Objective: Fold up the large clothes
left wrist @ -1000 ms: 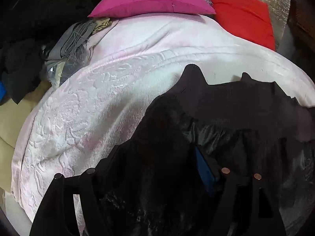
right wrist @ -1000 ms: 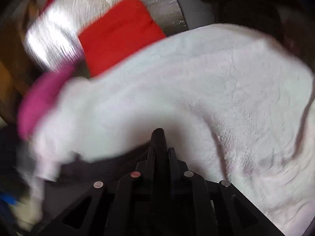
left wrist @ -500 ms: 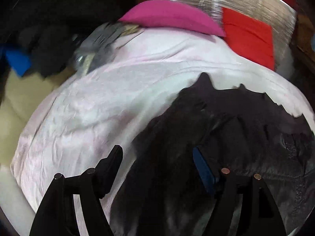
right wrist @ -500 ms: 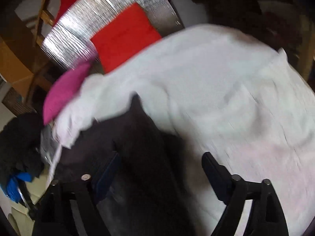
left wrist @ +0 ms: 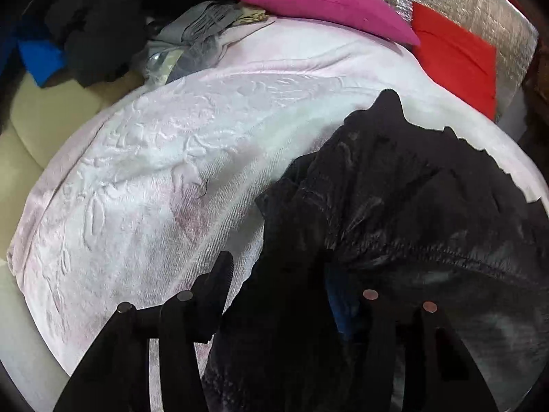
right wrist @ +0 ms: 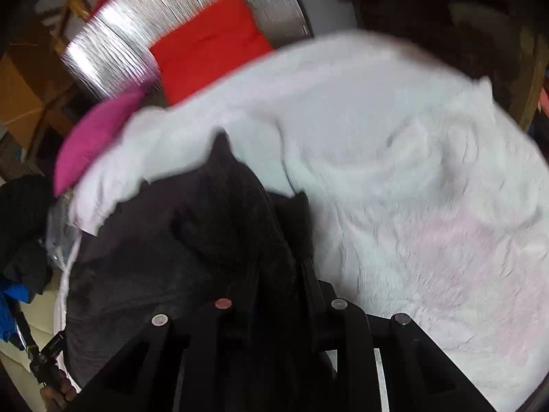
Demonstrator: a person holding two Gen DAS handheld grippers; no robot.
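Both jaws have just been closing: right hand-held gripper pinches the black garment; left hand-held gripper half-closed around its edge, grip unclear, fold starting on the bed.

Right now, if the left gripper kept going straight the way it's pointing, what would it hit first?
The black garment. Its dark cloth already lies between the left gripper fingers and stretches ahead, with the pale pink blanket underneath. Depth is hard to judge, so how soon it would press into the blanket is unclear.
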